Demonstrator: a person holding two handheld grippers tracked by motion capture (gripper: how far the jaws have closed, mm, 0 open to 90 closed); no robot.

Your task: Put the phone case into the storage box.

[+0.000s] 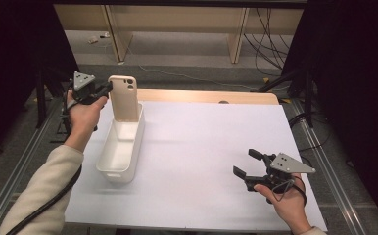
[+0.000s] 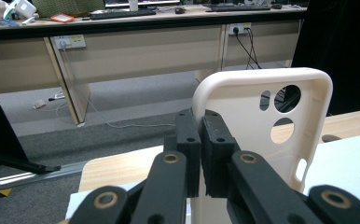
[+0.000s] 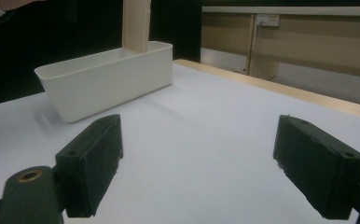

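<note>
A cream phone case (image 1: pixel 124 97) stands upright over the far end of a white rectangular bin (image 1: pixel 112 166) at the table's left. My left gripper (image 1: pixel 107 89) is shut on the case's left edge near the top. In the left gripper view the black pads (image 2: pixel 213 154) pinch the rim of the case (image 2: pixel 257 135), whose camera cut-outs face me. My right gripper (image 1: pixel 247 163) rests at the table's near right, jaws wide open with nothing between them. In the right gripper view its pads (image 3: pixel 94 158) frame bare white table, with the bin (image 3: pixel 108 84) and case (image 3: pixel 136 23) farther off.
A white sheet (image 1: pixel 206 156) covers the table, with a wooden strip (image 1: pixel 211 96) along its far edge. Beyond the table are desk legs and cables (image 1: pixel 270 44) on the floor. Dark curtains flank both sides.
</note>
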